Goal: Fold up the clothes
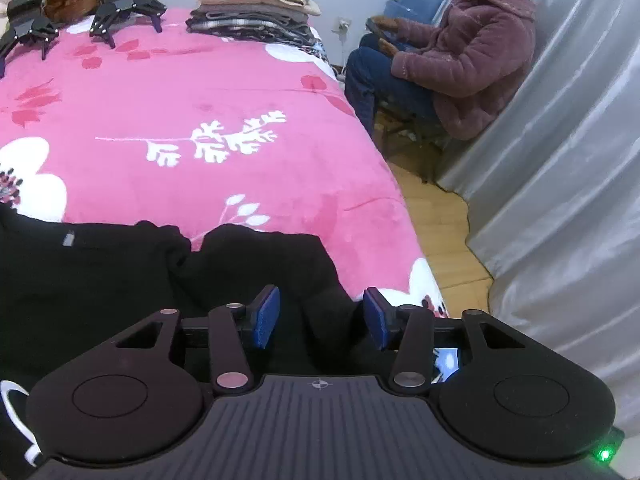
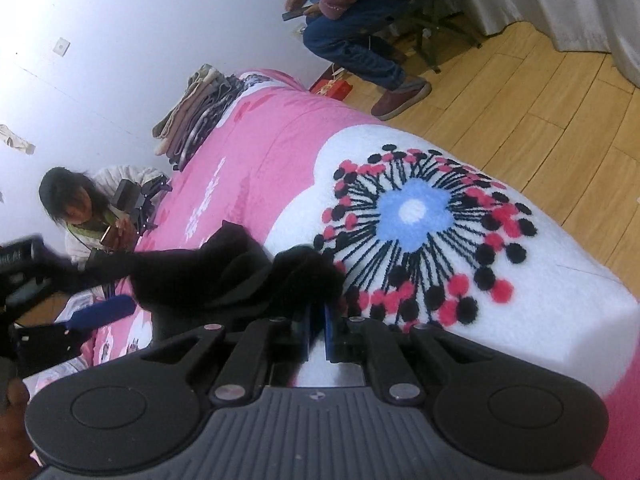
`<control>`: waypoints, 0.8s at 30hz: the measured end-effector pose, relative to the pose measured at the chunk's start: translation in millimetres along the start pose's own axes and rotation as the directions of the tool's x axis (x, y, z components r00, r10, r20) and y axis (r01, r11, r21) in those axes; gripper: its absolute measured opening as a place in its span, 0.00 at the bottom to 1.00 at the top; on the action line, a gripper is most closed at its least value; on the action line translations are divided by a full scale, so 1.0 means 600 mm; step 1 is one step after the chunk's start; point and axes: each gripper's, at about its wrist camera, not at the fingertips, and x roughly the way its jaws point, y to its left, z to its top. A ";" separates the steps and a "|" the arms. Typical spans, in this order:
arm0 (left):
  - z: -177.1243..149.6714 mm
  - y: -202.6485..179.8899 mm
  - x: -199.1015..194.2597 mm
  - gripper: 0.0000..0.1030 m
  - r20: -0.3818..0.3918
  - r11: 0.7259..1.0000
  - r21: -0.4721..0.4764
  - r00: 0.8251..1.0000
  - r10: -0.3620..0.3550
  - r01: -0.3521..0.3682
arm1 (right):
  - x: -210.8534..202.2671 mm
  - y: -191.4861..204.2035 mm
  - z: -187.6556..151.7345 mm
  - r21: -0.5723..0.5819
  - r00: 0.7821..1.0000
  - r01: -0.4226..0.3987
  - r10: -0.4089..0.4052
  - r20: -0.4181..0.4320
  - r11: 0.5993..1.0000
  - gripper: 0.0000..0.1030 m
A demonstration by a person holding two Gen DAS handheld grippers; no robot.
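A black garment (image 1: 100,280) lies crumpled on the near part of the pink flowered blanket (image 1: 208,92). My left gripper (image 1: 322,316) hangs over its right part, open, with a fold of black cloth lying loose between the blue pads (image 1: 266,316), which do not press on it. In the right wrist view my right gripper (image 2: 318,322) is shut on an edge of the black garment (image 2: 224,280), its blue pads nearly touching with cloth pinched between them. The left gripper's blue pad (image 2: 104,312) shows blurred at the left of that view.
A stack of folded clothes (image 1: 256,8) sits at the far end of the bed. Two spare grippers (image 1: 124,8) rest there beside a seated person (image 2: 88,208). Another person (image 1: 460,60) sits on a chair by the curtain (image 1: 560,160). Wood floor (image 1: 432,216) runs along the bed's right edge.
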 end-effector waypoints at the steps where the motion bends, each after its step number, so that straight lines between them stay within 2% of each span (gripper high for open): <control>1: -0.001 0.002 0.010 0.45 -0.027 1.000 -0.007 1.000 0.009 -0.010 | 0.000 -0.001 0.000 0.001 1.000 -0.001 0.001 -0.001 1.000 0.07; 4: -0.018 0.033 0.014 0.45 -0.109 0.991 -0.101 0.992 0.071 -0.083 | 0.001 -0.003 0.001 0.005 1.000 -0.004 0.004 -0.005 1.000 0.07; 5: -0.026 0.044 0.008 0.45 -0.110 0.988 -0.118 0.990 0.090 -0.103 | 0.001 -0.003 0.002 0.005 1.000 -0.004 0.004 -0.005 1.000 0.07; 7: -0.034 0.044 -0.008 0.45 -0.066 0.990 -0.067 0.990 0.121 -0.126 | 0.000 -0.004 0.002 0.005 1.000 -0.005 0.005 -0.005 1.000 0.07; 9: -0.031 0.032 -0.017 0.49 -0.007 0.996 0.002 0.996 0.091 -0.091 | -0.001 -0.005 0.003 0.003 1.000 -0.003 0.003 -0.005 1.000 0.07; 10: -0.031 0.025 -0.015 0.51 -0.009 0.998 0.019 0.998 0.058 -0.058 | -0.002 -0.005 0.003 0.002 1.000 -0.003 0.003 -0.005 1.000 0.07; 11: -0.026 0.016 -0.004 0.53 -0.027 0.999 0.035 0.999 0.018 -0.017 | -0.003 -0.004 0.003 0.000 1.000 -0.001 0.001 -0.005 1.000 0.07; 13: -0.021 -0.004 0.022 0.53 -0.067 0.997 0.070 0.998 -0.006 0.011 | -0.003 -0.003 0.003 -0.006 1.000 0.003 -0.003 -0.004 1.000 0.07; 16: -0.032 -0.026 0.064 0.51 -0.135 0.984 0.178 0.990 0.037 -0.013 | -0.001 -0.001 0.002 -0.011 1.000 0.006 -0.006 -0.004 1.000 0.07; 17: -0.038 -0.031 0.076 0.43 -0.152 0.976 0.216 0.987 0.060 -0.026 | 0.000 -0.002 0.003 -0.012 1.000 0.006 -0.006 -0.005 1.000 0.07; 18: -0.042 -0.031 0.085 0.19 -0.167 0.969 0.242 0.982 0.086 -0.044 | 0.000 -0.003 0.003 -0.011 1.000 0.005 -0.005 -0.005 1.000 0.07; 19: -0.042 -0.025 0.089 0.09 -0.171 0.970 0.235 0.980 0.103 -0.061 | 0.000 -0.003 0.003 -0.012 1.000 0.004 -0.004 -0.006 1.000 0.07; 20: -0.039 -0.014 0.087 0.05 -0.162 0.978 0.194 0.981 0.104 -0.072 | 0.000 -0.004 0.004 -0.011 1.000 0.003 -0.003 -0.007 1.000 0.07; 21: -0.034 0.006 0.079 0.05 -0.138 0.989 0.127 0.986 0.093 -0.075 | 0.001 -0.004 0.004 -0.009 1.000 0.002 -0.002 -0.007 1.000 0.07; 24: -0.023 0.048 0.040 0.04 -0.059 0.998 -0.052 0.998 0.022 -0.025 | 0.001 -0.005 0.004 -0.006 1.000 0.001 -0.001 -0.008 1.000 0.07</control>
